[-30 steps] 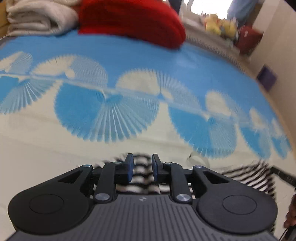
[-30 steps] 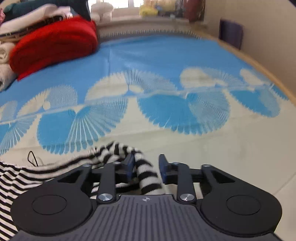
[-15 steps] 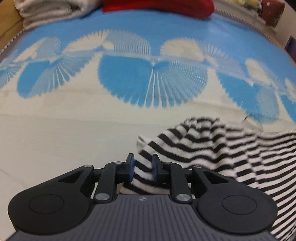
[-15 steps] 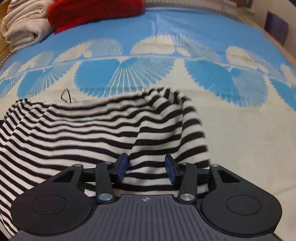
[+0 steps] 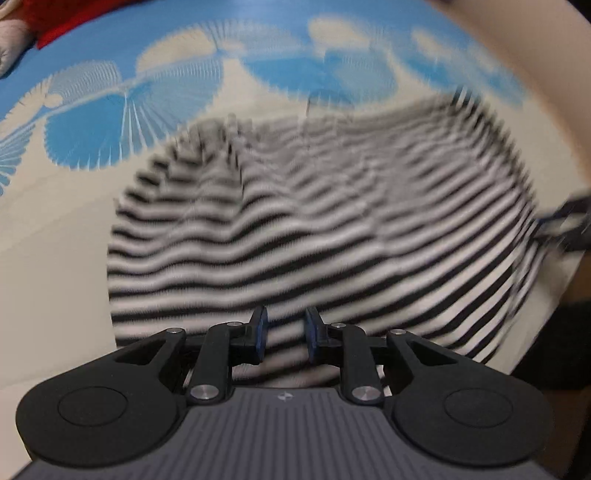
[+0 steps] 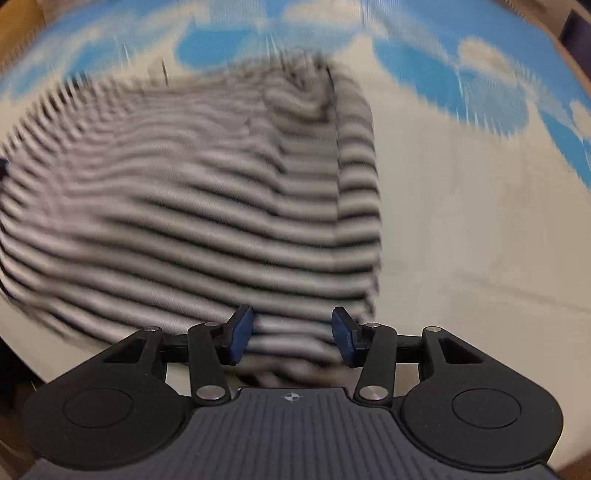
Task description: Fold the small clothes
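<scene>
A black-and-white striped garment (image 5: 314, 229) lies spread on the blue and cream patterned bedspread (image 5: 55, 236), blurred by motion. My left gripper (image 5: 283, 334) is over its near left edge, jaws a small gap apart with striped cloth showing between them. My right gripper (image 6: 291, 334) is over the garment's near right part (image 6: 203, 206), jaws wide apart, with cloth below them. The right gripper also shows at the right edge of the left wrist view (image 5: 565, 221).
A red folded blanket (image 5: 55, 22) and a pale folded towel (image 5: 11, 40) lie at the far left of the bed. The bedspread (image 6: 461, 240) extends to the right of the garment. A wooden bed edge (image 6: 580, 70) runs along the far right.
Both grippers have drawn back toward the near edge and tilted down, so the whole garment now lies spread in view. The right jaws have opened wider. The left jaws have parted slightly.
</scene>
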{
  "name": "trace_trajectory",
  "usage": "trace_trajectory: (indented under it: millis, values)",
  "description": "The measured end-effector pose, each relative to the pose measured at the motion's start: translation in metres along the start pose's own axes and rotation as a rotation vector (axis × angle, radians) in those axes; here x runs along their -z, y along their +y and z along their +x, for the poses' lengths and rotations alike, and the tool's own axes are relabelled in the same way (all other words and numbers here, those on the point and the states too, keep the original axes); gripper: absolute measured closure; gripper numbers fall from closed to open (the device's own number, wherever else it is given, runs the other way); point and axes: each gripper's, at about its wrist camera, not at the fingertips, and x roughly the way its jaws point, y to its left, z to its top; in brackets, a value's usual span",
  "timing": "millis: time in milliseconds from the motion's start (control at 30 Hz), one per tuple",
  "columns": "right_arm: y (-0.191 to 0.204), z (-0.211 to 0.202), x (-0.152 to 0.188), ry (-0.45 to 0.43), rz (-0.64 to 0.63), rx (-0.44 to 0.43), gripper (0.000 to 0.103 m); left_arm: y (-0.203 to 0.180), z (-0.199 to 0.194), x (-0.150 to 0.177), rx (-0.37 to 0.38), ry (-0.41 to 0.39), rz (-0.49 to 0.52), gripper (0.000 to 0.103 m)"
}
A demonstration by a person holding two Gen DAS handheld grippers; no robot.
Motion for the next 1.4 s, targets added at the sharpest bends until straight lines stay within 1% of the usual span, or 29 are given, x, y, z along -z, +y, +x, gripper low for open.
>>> trace_trajectory:
  millis: [33, 67, 100, 167, 233, 267, 300, 333, 367, 400, 433, 500, 567, 600, 667, 700, 767, 833, 867, 900, 933, 967, 1000, 1033, 1100, 1200, 1267, 1300, 1400]
  values:
    - [0.0, -0.003, 0.001, -0.013, -0.001, 0.005, 0.054, -0.004, 0.005, 0.005, -0.034, 0.018, 0.027, 0.079]
    - [-0.001, -0.008, 0.002, -0.027, 0.007, 0.005, 0.054, -0.007, 0.005, 0.007, -0.052, 0.023, 0.037, 0.079]
    - [-0.002, -0.014, 0.003, -0.05, 0.022, -0.002, 0.054, -0.008, 0.002, 0.008, -0.055, 0.019, 0.031, 0.079]
    - [-0.005, -0.023, 0.005, -0.084, 0.051, -0.024, 0.053, -0.01, -0.017, 0.012, -0.029, -0.024, 0.017, 0.079]
    - [-0.003, -0.023, 0.009, -0.059, 0.043, -0.019, 0.053, -0.012, -0.037, 0.019, 0.003, -0.072, 0.03, 0.077]
    - [0.0, -0.016, 0.013, -0.019, 0.008, 0.009, 0.053, -0.012, -0.04, 0.024, 0.017, -0.061, 0.036, 0.073]
    - [0.003, -0.01, 0.016, 0.012, -0.028, 0.036, 0.053, -0.009, -0.037, 0.031, 0.013, -0.021, 0.04, 0.071]
    - [0.006, -0.008, 0.018, 0.02, -0.049, 0.052, 0.05, -0.008, -0.03, 0.038, -0.016, 0.036, 0.048, 0.071]
    - [0.008, -0.009, 0.019, 0.01, -0.055, 0.061, 0.05, -0.005, -0.02, 0.046, -0.063, 0.101, 0.057, 0.07]
    - [0.007, -0.013, 0.018, -0.005, -0.044, 0.06, 0.05, -0.002, -0.012, 0.052, -0.099, 0.148, 0.056, 0.07]
    - [0.006, -0.018, 0.016, -0.029, -0.028, 0.059, 0.051, 0.002, -0.01, 0.056, -0.117, 0.166, 0.049, 0.07]
    - [0.005, -0.038, 0.013, -0.125, 0.0, 0.061, 0.051, 0.008, -0.022, 0.056, -0.113, 0.117, 0.019, 0.07]
    - [0.0, -0.071, 0.011, -0.282, 0.058, 0.047, 0.05, 0.018, -0.043, 0.054, -0.095, 0.042, -0.035, 0.069]
    - [-0.003, -0.086, 0.011, -0.341, 0.089, 0.046, 0.05, 0.025, -0.057, 0.053, -0.094, 0.006, -0.064, 0.069]
    - [-0.01, -0.123, 0.009, -0.48, 0.136, 0.039, 0.05, 0.035, -0.08, 0.052, -0.108, -0.062, -0.112, 0.067]
    - [-0.012, -0.137, 0.009, -0.536, 0.146, 0.03, 0.049, 0.041, -0.09, 0.049, -0.112, -0.09, -0.137, 0.066]
    - [-0.016, -0.16, 0.01, -0.627, 0.172, 0.018, 0.048, 0.053, -0.104, 0.046, -0.094, -0.133, -0.209, 0.064]
    - [-0.018, -0.168, 0.014, -0.675, 0.212, 0.009, 0.043, 0.066, -0.103, 0.05, -0.054, -0.165, -0.3, 0.063]
    - [-0.02, -0.165, 0.019, -0.685, 0.245, -0.003, 0.042, 0.071, -0.098, 0.055, -0.035, -0.169, -0.346, 0.063]
    - [-0.02, -0.158, 0.025, -0.687, 0.271, -0.007, 0.042, 0.076, -0.089, 0.059, -0.018, -0.141, -0.387, 0.063]
    - [-0.02, -0.146, 0.029, -0.65, 0.286, 0.003, 0.043, 0.082, -0.078, 0.06, -0.035, -0.071, -0.408, 0.064]
    - [-0.02, -0.135, 0.025, -0.555, 0.281, 0.043, 0.045, 0.084, -0.073, 0.06, -0.068, -0.054, -0.418, 0.064]
    - [-0.021, -0.13, 0.023, -0.535, 0.299, 0.071, 0.047, 0.086, -0.072, 0.061, -0.091, -0.049, -0.424, 0.064]
    - [-0.024, -0.131, 0.022, -0.545, 0.332, 0.076, 0.047, 0.088, -0.071, 0.061, -0.089, -0.049, -0.434, 0.064]
    - [-0.035, -0.131, 0.02, -0.556, 0.391, 0.04, 0.046, 0.09, -0.069, 0.059, -0.071, -0.05, -0.459, 0.063]
    - [-0.042, -0.121, 0.017, -0.514, 0.41, 0.072, 0.046, 0.089, -0.062, 0.058, -0.061, -0.062, -0.484, 0.062]
    - [-0.043, -0.119, 0.016, -0.506, 0.41, 0.084, 0.046, 0.091, -0.051, 0.065, -0.036, -0.074, -0.536, 0.053]
    - [-0.045, -0.119, 0.016, -0.509, 0.412, 0.087, 0.046, 0.093, -0.046, 0.067, -0.025, -0.07, -0.559, 0.052]
    - [-0.045, -0.119, 0.019, -0.503, 0.404, 0.095, 0.045, 0.096, -0.024, 0.068, -0.018, -0.032, -0.59, 0.045]
